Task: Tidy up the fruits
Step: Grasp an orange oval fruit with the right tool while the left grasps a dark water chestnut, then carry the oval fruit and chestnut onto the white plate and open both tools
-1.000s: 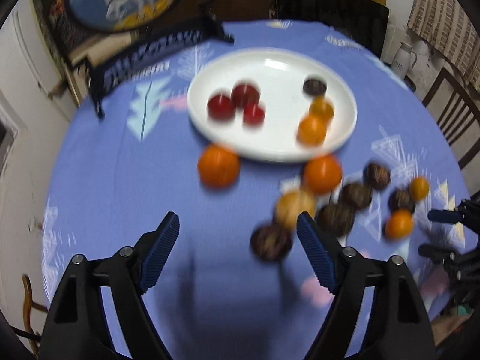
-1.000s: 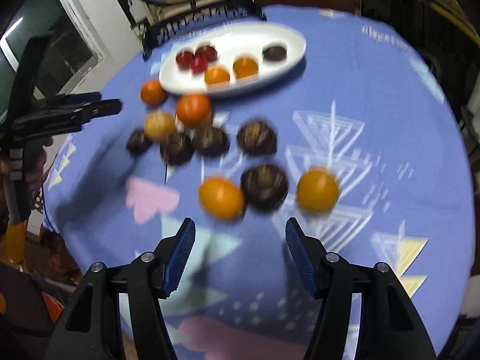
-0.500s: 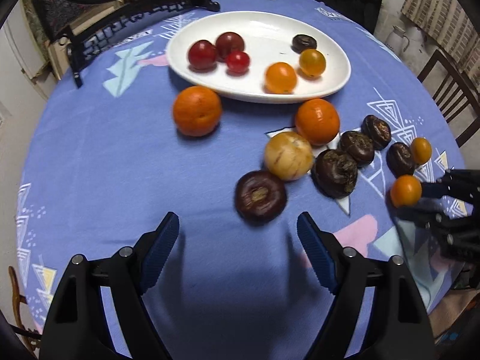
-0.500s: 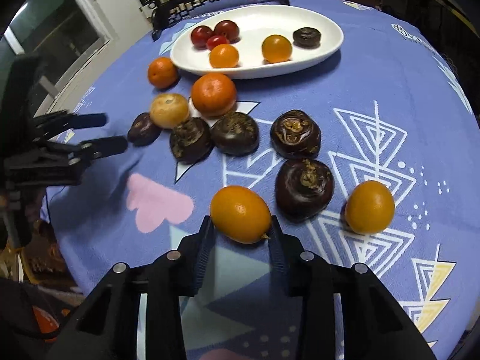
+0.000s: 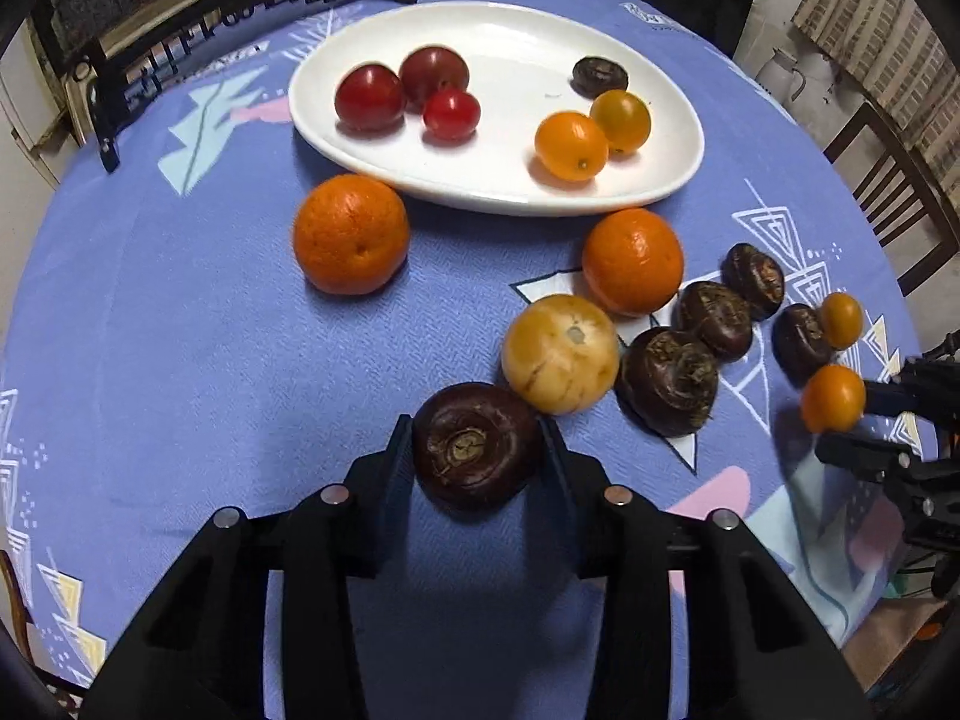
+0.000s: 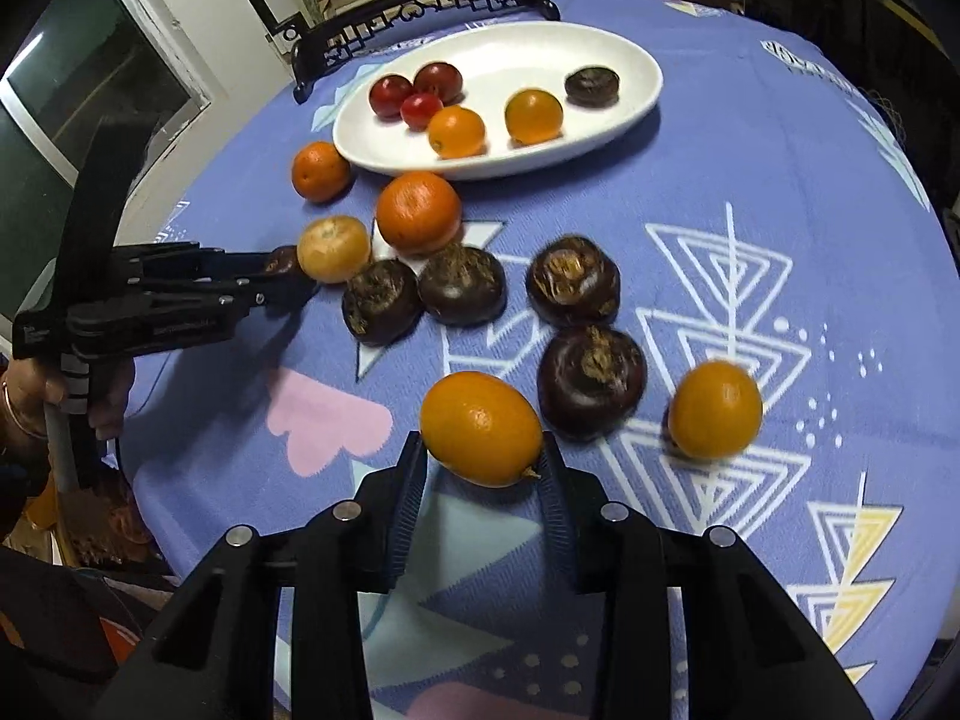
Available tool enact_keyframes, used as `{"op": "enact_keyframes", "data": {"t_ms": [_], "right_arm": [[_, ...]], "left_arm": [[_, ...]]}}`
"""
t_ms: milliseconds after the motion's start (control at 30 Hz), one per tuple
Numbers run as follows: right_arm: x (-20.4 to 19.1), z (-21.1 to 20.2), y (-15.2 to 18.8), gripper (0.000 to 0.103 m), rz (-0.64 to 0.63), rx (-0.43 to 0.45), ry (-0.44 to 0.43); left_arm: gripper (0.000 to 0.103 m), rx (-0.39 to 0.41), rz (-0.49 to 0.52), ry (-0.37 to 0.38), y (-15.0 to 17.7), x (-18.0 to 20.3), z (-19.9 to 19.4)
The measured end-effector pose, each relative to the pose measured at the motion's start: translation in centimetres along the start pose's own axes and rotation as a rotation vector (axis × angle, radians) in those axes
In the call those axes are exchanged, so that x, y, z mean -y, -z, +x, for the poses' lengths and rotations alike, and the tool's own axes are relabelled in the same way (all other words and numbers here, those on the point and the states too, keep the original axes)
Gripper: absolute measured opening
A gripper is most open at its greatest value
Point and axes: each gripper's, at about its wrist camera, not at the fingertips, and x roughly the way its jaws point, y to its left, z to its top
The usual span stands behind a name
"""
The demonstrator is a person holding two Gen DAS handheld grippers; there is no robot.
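My left gripper (image 5: pixel 477 447) is shut on a dark brown water chestnut (image 5: pixel 477 450) on the blue tablecloth. My right gripper (image 6: pixel 483 456) is shut on an orange kumquat (image 6: pixel 480 427); it also shows in the left wrist view (image 5: pixel 833 397). A white oval plate (image 5: pixel 516 42) at the back holds three red tomatoes (image 5: pixel 369 97), two orange kumquats (image 5: pixel 571 145) and one dark chestnut (image 5: pixel 599 75). Two mandarins (image 5: pixel 351 234) and a pale round fruit (image 5: pixel 559 353) lie before the plate.
Several dark chestnuts (image 6: pixel 573 288) and another kumquat (image 6: pixel 714 409) lie loose on the cloth. A black ornamental stand (image 6: pixel 414 12) is behind the plate. A wooden chair (image 5: pixel 894 204) stands at the right of the table.
My left gripper moved forward and shut on the dark chestnut. My right gripper, which closed on the kumquat half a second ago, keeps its hold.
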Motion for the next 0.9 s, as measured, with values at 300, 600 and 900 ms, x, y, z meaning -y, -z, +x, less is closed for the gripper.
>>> {"op": "enact_keyframes", "data": {"t_ms": [300, 600, 900], "right_arm": [[-1.7, -1.9, -4.2, 0.038, -0.063, 0.070, 0.044], [-1.9, -4.4, -8.9, 0.038, -0.081, 0.192, 0.073], [-1.1, -5.7, -11.7, 0.038, -0.085, 0.253, 0.102]], "left_arm": [[0.040, 0.079, -0.033, 0.009, -2.6, -0.5, -4.7], [0.040, 0.185, 0.005, -0.011, -8.4, 0.9, -7.7], [0.040, 0.222, -0.002, -0.036, -12.2, 1.3, -8.0]]}}
